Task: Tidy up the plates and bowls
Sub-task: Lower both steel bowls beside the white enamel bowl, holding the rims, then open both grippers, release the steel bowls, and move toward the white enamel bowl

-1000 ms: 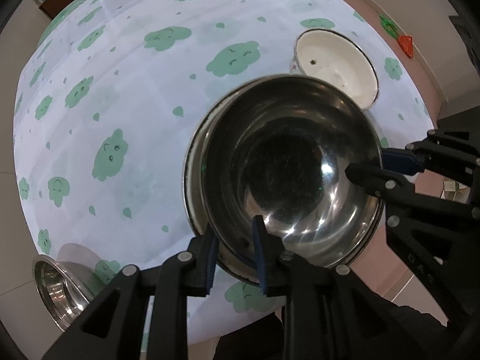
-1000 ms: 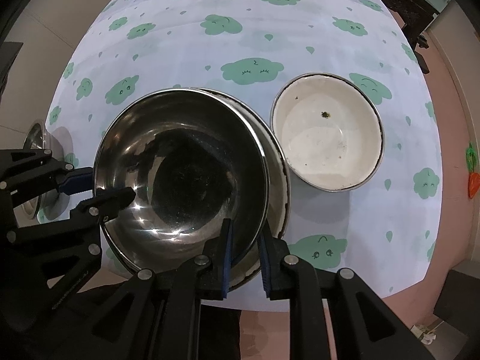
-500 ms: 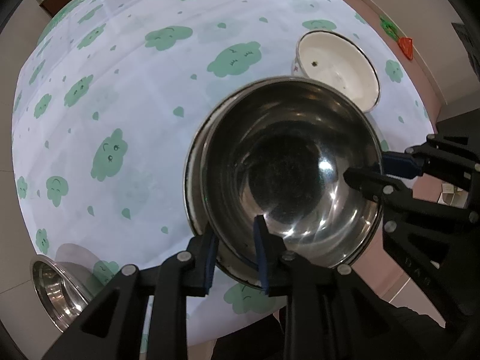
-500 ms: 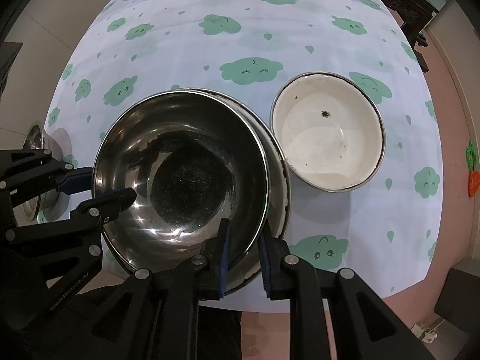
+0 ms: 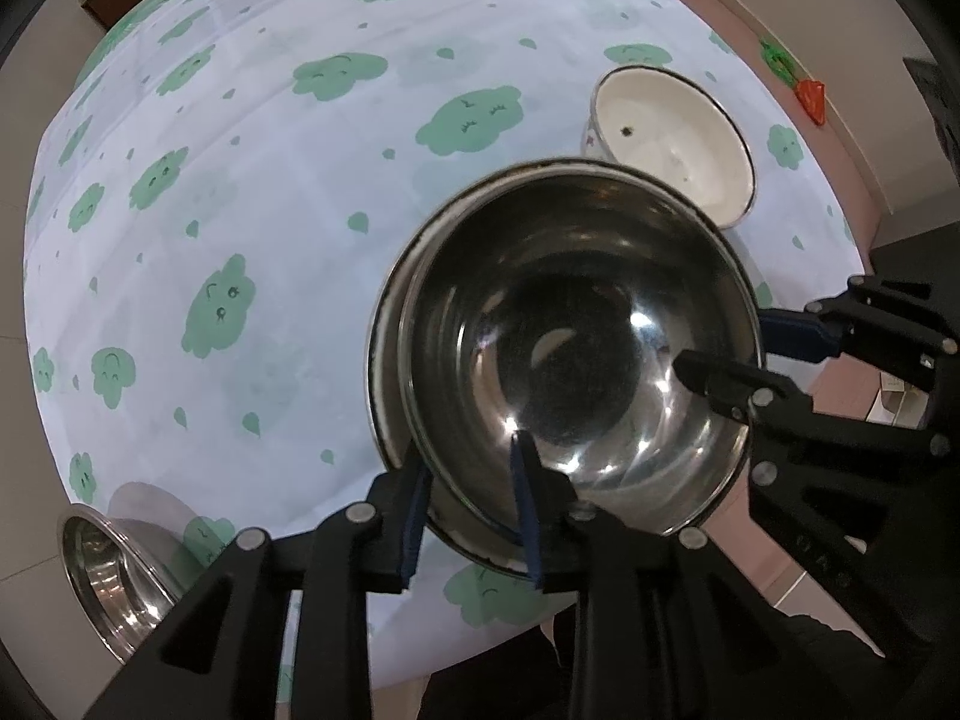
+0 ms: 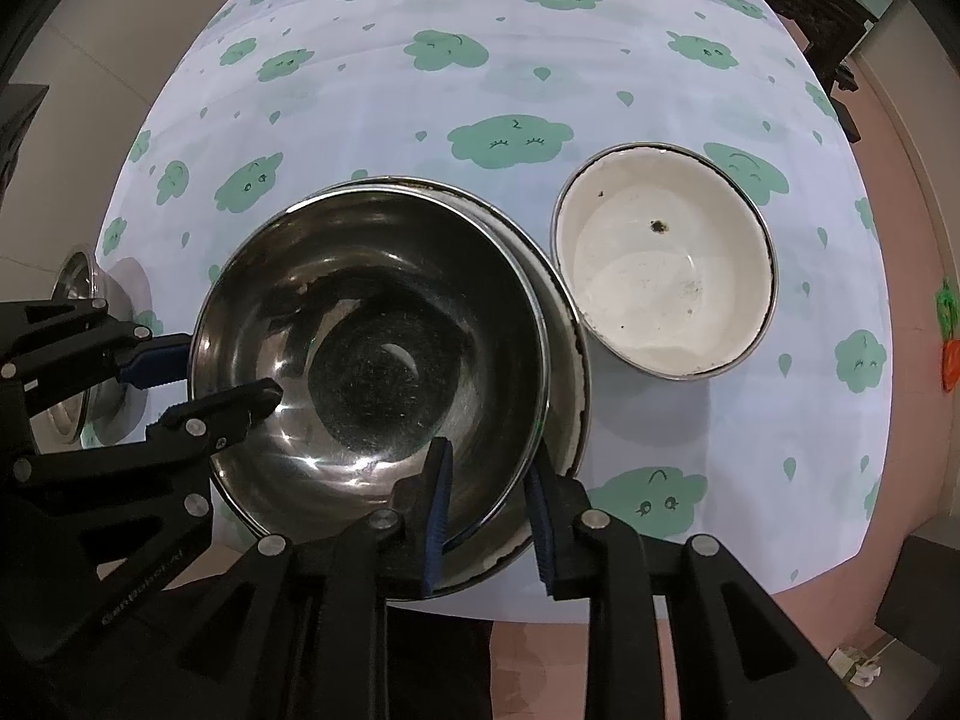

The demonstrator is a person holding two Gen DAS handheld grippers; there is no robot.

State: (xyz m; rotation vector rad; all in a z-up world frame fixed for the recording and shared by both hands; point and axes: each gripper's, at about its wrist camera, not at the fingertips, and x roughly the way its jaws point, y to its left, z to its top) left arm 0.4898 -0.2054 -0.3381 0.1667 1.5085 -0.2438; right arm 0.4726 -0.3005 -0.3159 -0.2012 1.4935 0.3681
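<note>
Pointing straight down with both tools over the near edge of the worktop [image 5: 270, 180].

Straddling the near rim of the steel bowl [image 5: 576, 330] with the left gripper [image 5: 469, 456]: one blue pad hanging inside the bowl, the other outside it, the rim passing between them. Having just been opening, and now standing loose around the rim with a gap showing on either side, not pinching it.

Straddling the same bowl's rim a little further round with the right gripper [image 6: 489, 459], likewise one finger inside and one outside. Also just been opening, and now parted from the metal, clamping nothing.

Sitting nested, the steel bowl, inside a wider dish [image 6: 570, 360] with a white inner wall, slightly off-centre so that a crescent of the dish is showing along one side. Resting together on the cloud-printed cloth, close to the near edge.

Standing just beside the nested pair, on the right gripper's side and a little further back: a white enamel bowl [image 6: 660, 276], upright, dark-rimmed, with a small dark speck inside.

Sitting well apart on the left gripper's side, at the worktop's edge: a small steel bowl [image 5: 102, 564].

Stretching away beyond, bare cloth only.
</note>
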